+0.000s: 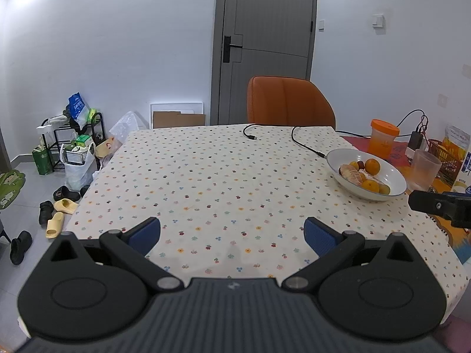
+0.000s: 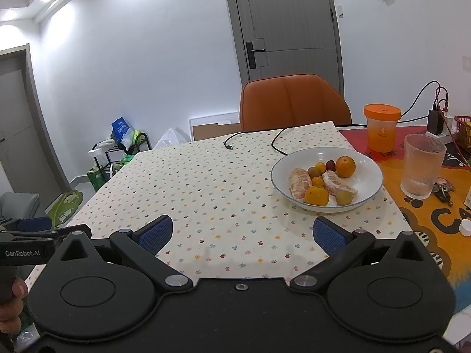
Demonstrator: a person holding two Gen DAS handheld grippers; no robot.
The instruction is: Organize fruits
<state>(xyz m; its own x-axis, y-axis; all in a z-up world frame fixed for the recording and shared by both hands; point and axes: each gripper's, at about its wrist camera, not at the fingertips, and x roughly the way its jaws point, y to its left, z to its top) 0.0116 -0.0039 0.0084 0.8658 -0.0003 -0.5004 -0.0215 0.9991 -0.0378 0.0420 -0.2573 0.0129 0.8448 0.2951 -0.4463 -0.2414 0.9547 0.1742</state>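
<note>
All the fruit in view is sitting in the white bowl [image 2: 326, 203] on the dotted tablecloth [image 2: 206, 182]: two larger oranges [image 2: 345, 166], two peeled citrus pieces [image 2: 299, 183], some smaller yellow-green fruits [image 2: 343, 197] and a small dark red one [image 2: 330, 164]. Nothing is lying loose on the cloth, and neither gripper is carrying anything. So the task looks to be either at its very start, with sorting out of the bowl not yet begun, or near its end, with everything gathered; the pictures are not settling which, and no second container for the fruit is showing. The right gripper [image 2: 243, 235] is hovering over the near part of the cloth with its jaws spread wide and nothing between them; the bowl is lying ahead of it and to its right, beyond the right finger [image 2: 329, 236] and apart from it, so a reach forward and rightward would seem to be needed before any fruit comes between the pads. The left gripper [image 1: 232, 235] is likewise gaping and empty, and the bowl [image 1: 391, 170] is sitting well off to its right, further from it than from the other tool. A black cable [image 2: 276, 139] is trailing on the cloth behind the bowl, and a ribbed glass [image 2: 422, 166] and an orange cup [image 2: 381, 132] are standing just right of it, close enough that a wide swing could be clipping them.
</note>
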